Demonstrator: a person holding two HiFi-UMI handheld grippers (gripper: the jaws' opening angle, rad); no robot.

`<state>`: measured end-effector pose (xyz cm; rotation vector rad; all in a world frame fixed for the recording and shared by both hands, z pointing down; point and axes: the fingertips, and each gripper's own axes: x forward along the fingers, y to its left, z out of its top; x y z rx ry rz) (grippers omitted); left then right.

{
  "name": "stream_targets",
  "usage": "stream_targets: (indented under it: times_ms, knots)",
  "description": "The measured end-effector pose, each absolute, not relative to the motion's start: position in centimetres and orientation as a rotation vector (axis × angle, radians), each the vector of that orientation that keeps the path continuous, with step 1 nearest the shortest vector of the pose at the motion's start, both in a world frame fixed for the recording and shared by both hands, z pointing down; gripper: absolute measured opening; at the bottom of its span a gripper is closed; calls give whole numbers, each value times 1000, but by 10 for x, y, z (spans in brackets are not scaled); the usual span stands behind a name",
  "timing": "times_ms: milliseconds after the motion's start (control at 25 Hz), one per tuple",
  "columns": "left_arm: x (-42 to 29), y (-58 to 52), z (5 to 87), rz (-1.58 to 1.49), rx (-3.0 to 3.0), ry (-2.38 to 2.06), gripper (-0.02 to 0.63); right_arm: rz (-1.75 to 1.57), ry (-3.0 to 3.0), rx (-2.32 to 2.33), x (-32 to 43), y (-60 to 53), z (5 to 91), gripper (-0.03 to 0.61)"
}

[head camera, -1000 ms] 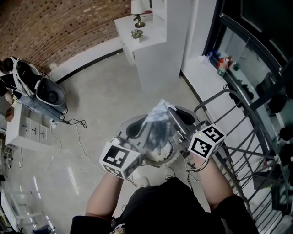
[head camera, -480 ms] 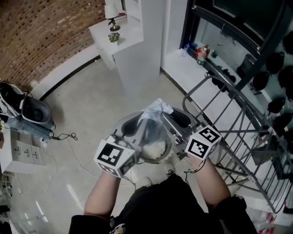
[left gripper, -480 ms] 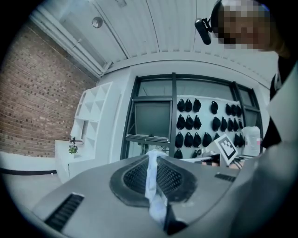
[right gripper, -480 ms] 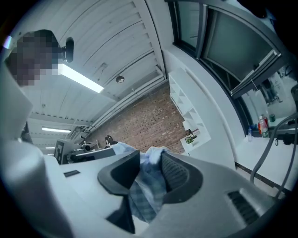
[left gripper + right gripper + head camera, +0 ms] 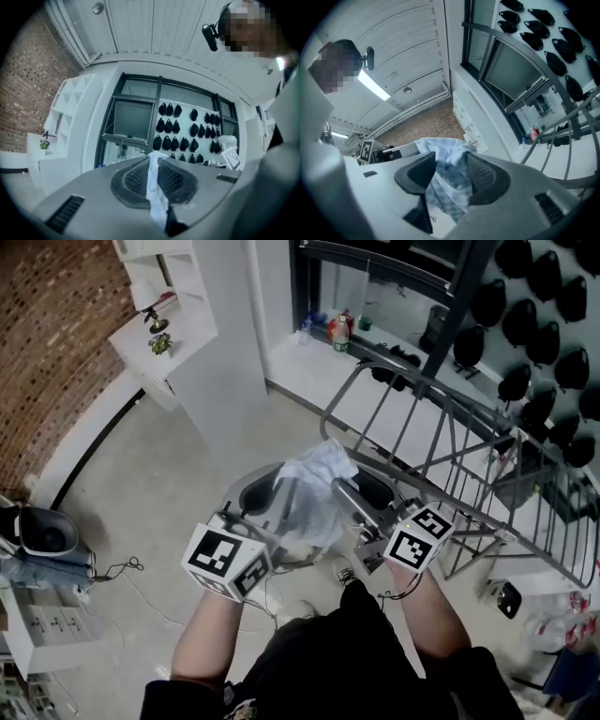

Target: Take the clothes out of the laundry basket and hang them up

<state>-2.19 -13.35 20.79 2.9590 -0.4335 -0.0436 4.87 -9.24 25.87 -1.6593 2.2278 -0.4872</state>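
Observation:
A light blue checked cloth [image 5: 314,486] hangs bunched between my two grippers in front of the person's chest. My left gripper [image 5: 265,500] is shut on a fold of it; in the left gripper view a white strip of cloth [image 5: 154,187] runs pinched between the closed pads. My right gripper [image 5: 362,489] has just been opening. Its pads [image 5: 485,174] stand apart with the cloth [image 5: 446,180] lying loose between them. A grey metal drying rack [image 5: 450,442] stands just beyond and to the right of the grippers.
A white shelving column [image 5: 225,362] rises at the upper left, with a brick wall [image 5: 47,352] behind it. The window ledge [image 5: 309,352] carries bottles [image 5: 339,329]. Dark items [image 5: 525,334] hang on the wall past the rack. A white drawer unit [image 5: 42,629] stands at the far left.
The view and both grippers have swung right toward the drying rack, carrying the cloth along. The right gripper's jaws have parted around the cloth; the left stays shut on it.

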Motion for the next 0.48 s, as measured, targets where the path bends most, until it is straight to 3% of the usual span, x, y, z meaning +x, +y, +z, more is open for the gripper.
stream_targets:
  times_ms: [160,480]
  knots:
    - [6,-103,205,-55,2980,-312,20,-469,2124,-1773,79,-53,261,250]
    - [54,-38,190,-83,2974,-183,20,-449,1961,-1914,129,44,268,250]
